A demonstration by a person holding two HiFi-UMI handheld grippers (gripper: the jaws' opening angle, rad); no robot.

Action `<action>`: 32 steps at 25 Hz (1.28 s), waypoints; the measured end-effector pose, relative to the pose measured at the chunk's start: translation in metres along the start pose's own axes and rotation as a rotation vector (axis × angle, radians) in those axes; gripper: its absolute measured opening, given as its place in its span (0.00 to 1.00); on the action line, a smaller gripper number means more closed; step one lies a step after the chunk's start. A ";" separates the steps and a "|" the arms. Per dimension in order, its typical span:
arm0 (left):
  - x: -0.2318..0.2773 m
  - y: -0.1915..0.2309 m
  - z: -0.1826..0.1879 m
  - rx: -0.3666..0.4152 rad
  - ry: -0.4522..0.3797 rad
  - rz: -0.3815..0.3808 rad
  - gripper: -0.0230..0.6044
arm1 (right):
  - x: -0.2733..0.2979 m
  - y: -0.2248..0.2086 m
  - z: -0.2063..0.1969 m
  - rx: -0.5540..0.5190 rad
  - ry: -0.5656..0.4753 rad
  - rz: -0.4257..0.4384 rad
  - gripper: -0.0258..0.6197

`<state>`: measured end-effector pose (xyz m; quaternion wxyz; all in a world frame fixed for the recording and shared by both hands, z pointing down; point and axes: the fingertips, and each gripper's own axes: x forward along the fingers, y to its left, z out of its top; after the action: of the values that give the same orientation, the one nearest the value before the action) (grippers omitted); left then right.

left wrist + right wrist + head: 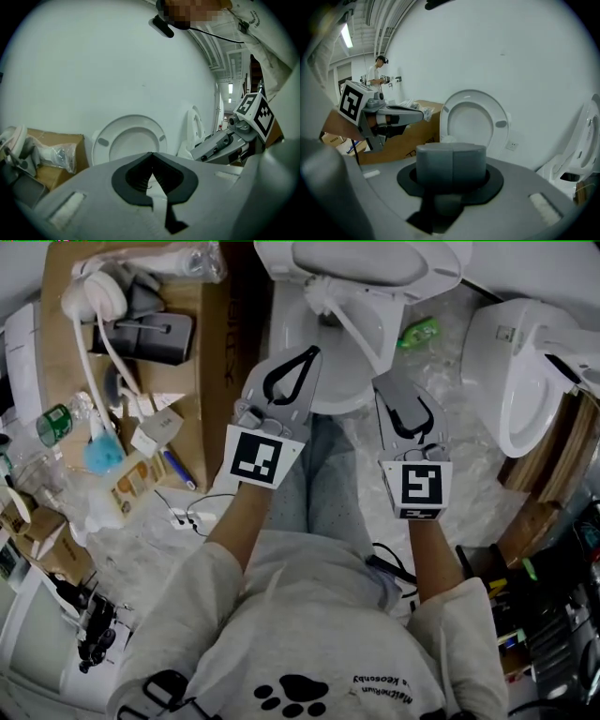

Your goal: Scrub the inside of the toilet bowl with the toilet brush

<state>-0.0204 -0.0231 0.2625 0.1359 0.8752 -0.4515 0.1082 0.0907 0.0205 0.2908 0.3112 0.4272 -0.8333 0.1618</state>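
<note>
White porcelain toilet bowl (pixel 342 407) directly ahead of both hand-held grippers. Left hand-held gripper (pixel 312 354) over the bowl's near-left rim; right hand-held gripper (pixel 389 382) at the bowl's near-right rim. Both clenched on nothing. In the left gripper view, tips meeting at a point with only an empty hollow behind them. In the right gripper view, two grey pads (pixel 433 164) pressed flat together along a seam.

Slim white rod (pixel 353 331) lying slantwise across the bowl, judged to be the toilet brush handle. Head end not made out, so identification provisional. Long axis from the bowl's far-left side to its near-right rim. Near end just beside the right hand-held gripper's tips, apart from them. Left hand-held gripper further from that end, on the bowl's other side. Judged: right side better placed for the pick-up, with jaws released first and set across the rod, not along it.

Differences between views: rod and bowl opening seen in the head view only. Both gripper views blocked low down by the gripper bodies, showing just the raised seat ring (pixel 131 121) (pixel 472 95) against the wall behind the bowl. Jaw closure legible only in the gripper views. Second toilet (pixel 511 381) to the right of the bowl and cardboard box (pixel 202 343) to its left, neither in the way.
</note>
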 end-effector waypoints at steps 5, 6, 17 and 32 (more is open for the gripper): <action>0.012 0.006 -0.030 0.001 0.016 -0.003 0.03 | 0.022 0.003 -0.021 0.012 0.017 0.012 0.27; 0.014 0.006 -0.036 -0.008 0.021 -0.002 0.03 | 0.025 0.004 -0.026 0.017 0.022 0.014 0.27; 0.019 0.004 -0.084 -0.003 0.081 0.003 0.03 | 0.050 0.012 -0.074 0.038 0.093 0.042 0.27; 0.010 0.008 -0.151 -0.036 0.162 0.010 0.03 | 0.072 0.031 -0.113 0.054 0.182 0.065 0.27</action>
<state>-0.0317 0.0152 0.4088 0.1870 0.8589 -0.4450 0.1714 0.0771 0.0547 0.4234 0.3687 0.3916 -0.8103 0.2325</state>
